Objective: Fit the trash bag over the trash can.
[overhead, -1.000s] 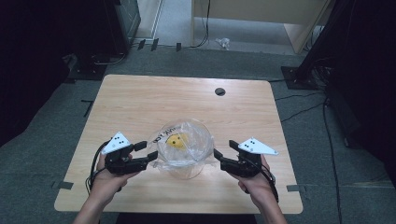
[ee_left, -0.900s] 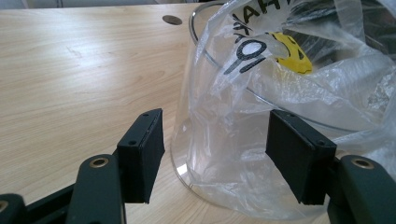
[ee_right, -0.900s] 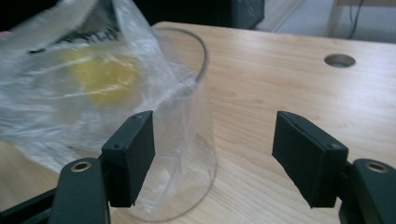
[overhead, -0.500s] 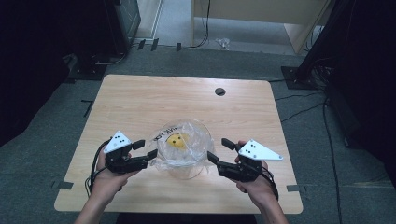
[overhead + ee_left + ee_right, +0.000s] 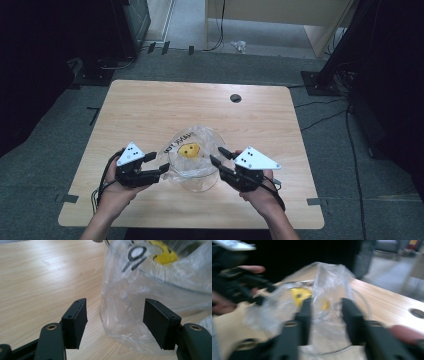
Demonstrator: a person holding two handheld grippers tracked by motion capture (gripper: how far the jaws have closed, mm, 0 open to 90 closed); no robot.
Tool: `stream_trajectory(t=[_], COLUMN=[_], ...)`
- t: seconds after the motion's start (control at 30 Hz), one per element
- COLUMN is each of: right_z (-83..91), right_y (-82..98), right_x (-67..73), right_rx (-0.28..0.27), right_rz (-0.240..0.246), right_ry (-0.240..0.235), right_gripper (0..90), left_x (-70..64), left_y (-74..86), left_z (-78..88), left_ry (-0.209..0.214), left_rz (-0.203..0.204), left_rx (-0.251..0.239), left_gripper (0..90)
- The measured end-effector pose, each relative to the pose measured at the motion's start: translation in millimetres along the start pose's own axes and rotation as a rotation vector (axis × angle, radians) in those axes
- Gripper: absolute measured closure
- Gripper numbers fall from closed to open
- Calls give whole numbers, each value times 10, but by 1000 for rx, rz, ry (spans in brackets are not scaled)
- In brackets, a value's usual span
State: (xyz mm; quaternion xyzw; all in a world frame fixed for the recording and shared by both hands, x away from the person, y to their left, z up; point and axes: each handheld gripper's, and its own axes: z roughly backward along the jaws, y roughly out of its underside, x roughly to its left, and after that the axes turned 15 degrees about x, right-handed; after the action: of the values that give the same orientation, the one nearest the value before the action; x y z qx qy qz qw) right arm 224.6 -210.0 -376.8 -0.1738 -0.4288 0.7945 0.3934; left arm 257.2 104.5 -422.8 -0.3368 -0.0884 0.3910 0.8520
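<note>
one crinkly clear plastic bag [image 5: 192,155] | round glass bowl [image 5: 200,182] | smooth wood table [image 5: 150,105]

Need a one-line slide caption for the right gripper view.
Right gripper with a fold of the clear plastic bag between its jaws, which have just been closing.

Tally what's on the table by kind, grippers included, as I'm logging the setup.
Clear plastic bag: 1
Clear glass bowl under it: 1
Yellow printed patch on the bag, not counted apart
Handheld grippers: 2, left gripper and right gripper
Total: 4
</note>
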Motion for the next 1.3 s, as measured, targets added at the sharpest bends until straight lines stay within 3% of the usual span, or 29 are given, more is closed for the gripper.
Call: stream_trajectory(t=[0.07, 0.2, 0.33, 0.5, 0.67, 0.77, 0.83, 0.9, 1.0, 1.1, 1.3], right_z=[-58, -123, -189, -369, -507, -545, -550, -536, -498, -452, -382], right_y=[-54, -137, -194, -162, -42, 10, 43, 78, 158, 262, 394], right_x=[-72, -187, -330, -568, -691, -679, -654, -636, -608, -556, -414], right_rx=[20, 35, 60, 134, 177, 194, 210, 226, 243, 244, 226], right_rz=[-40, -74, -148, -243, -307, -302, -291, -284, -278, -282, -287], right_ry=[32, 33, 63, 93, 69, 50, 42, 38, 34, 22, 7], right_gripper=[850, 852, 851, 850, 849, 850, 850, 850, 850, 849, 849], left_x=[-21, -46, -28, -39, -46, -39, -24, 21, 88, 148, 143], left_y=[7, 26, 34, 43, 46, 43, 47, 53, 64, 71, 66], left_z=[-42, -133, -208, -278, -312, -290, -255, -188, -96, -36, -141], left_ry=[-7, -19, -40, -63, -81, -86, -66, -50, -72, -48, -48], left_rz=[-34, -84, -88, -106, -120, -109, -85, -39, 14, 59, 49], left_rx=[33, 80, 102, 128, 135, 132, 117, 89, 49, 14, 53], left_gripper=[360, 359, 359, 360, 360, 356, 343, 336, 320, 323, 331])
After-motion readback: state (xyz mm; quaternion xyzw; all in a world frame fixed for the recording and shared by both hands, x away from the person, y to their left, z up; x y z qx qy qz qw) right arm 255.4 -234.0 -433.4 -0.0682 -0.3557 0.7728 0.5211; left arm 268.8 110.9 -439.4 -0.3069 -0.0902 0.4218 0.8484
